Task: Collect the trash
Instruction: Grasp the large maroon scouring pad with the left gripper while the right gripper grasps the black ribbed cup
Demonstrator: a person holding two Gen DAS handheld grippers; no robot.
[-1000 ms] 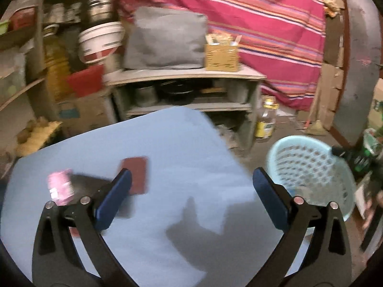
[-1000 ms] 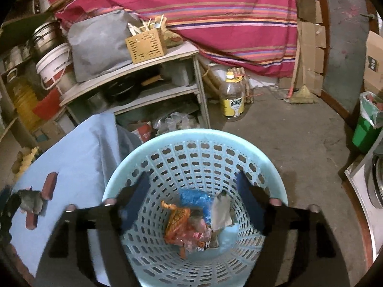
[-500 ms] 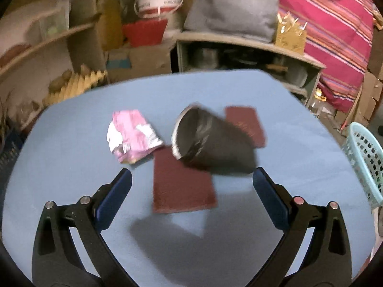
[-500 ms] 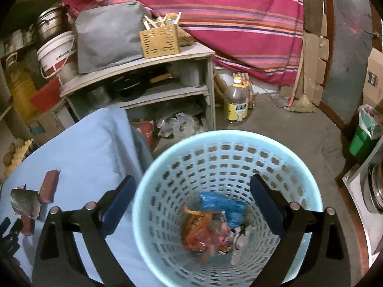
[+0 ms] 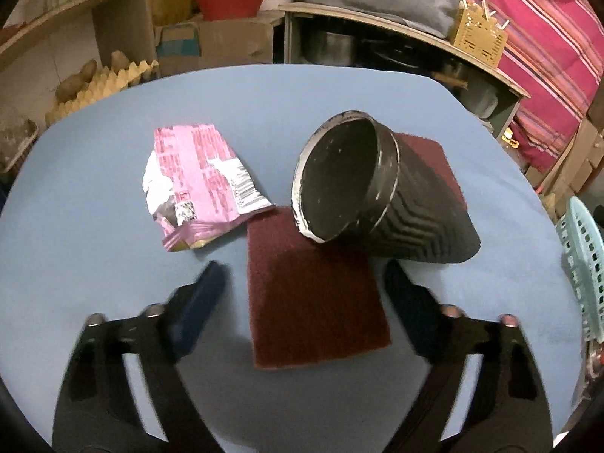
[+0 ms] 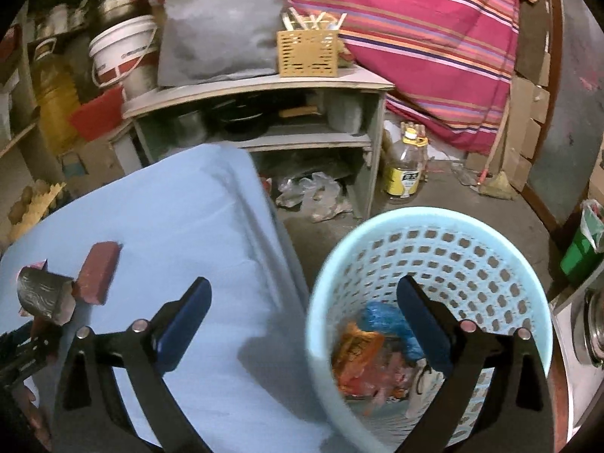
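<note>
a table covered with a light blue cloth [image 5: 113, 264] carries two dark red scouring pads [image 5: 313, 298], a torn pink wrapper [image 5: 196, 173] and a black paper cup [image 5: 377, 188] lying on its side across the pads. beside the table, a pale blue basket [image 6: 430, 226] stands on the grey floor [image 6: 472, 204].

Dim room; light from above; dark shadows on the cloth [image 5: 113, 264]; blurry fingers [image 5: 200, 302]; edges bend, corners black.
</note>
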